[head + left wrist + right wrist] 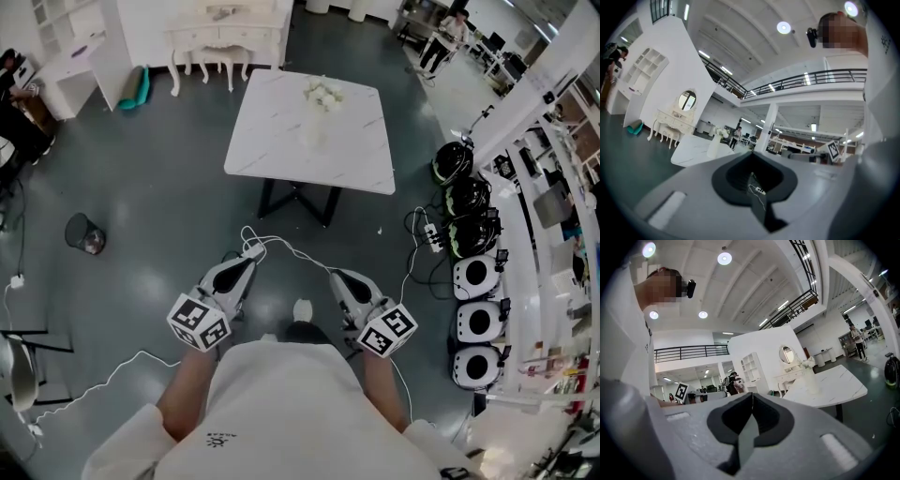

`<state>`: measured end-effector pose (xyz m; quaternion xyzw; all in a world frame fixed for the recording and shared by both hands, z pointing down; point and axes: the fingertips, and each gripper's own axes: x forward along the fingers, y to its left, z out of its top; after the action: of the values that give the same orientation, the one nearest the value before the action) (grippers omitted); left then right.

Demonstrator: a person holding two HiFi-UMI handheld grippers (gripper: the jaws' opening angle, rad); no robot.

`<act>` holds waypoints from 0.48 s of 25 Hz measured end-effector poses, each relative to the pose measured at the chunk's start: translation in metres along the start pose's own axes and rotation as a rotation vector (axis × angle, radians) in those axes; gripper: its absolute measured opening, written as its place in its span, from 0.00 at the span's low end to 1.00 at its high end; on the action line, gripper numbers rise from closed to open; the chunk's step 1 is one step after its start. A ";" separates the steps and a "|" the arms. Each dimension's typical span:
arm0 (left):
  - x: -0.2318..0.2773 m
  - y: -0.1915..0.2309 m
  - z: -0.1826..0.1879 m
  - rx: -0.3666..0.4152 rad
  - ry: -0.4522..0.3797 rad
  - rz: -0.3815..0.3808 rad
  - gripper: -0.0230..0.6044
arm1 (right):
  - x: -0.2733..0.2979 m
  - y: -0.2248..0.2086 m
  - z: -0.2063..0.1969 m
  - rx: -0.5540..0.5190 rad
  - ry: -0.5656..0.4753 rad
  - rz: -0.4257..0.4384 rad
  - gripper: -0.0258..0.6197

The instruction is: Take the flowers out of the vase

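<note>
A clear vase (316,129) with white flowers (322,93) stands on the far half of a white marble table (281,141). I stand a good step back from the table with both grippers held level at waist height, pointing toward it. My left gripper (253,251) is shut and holds nothing; in its own view the jaws (751,155) meet, with the vase (715,146) far off to the left. My right gripper (336,275) is also shut and holds nothing; past its closed jaws (751,397) the vase (812,380) and flowers (806,364) stand to the right.
A white cable (281,246) loops over the dark floor in front of me. Black helmets (467,197) and white devices (476,323) line the right side by a power strip (433,238). A white dressing table (225,37) stands behind the table, and a small bin (84,234) sits at left.
</note>
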<state>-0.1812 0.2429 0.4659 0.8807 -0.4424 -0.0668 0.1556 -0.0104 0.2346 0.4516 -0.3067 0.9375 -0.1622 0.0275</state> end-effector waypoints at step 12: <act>0.029 0.018 0.001 0.010 -0.002 0.015 0.02 | 0.019 -0.031 -0.001 -0.003 0.006 0.022 0.04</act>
<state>-0.1778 0.2093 0.4719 0.8780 -0.4495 -0.0645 0.1514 -0.0088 0.2003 0.4637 -0.2960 0.9411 -0.1611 0.0261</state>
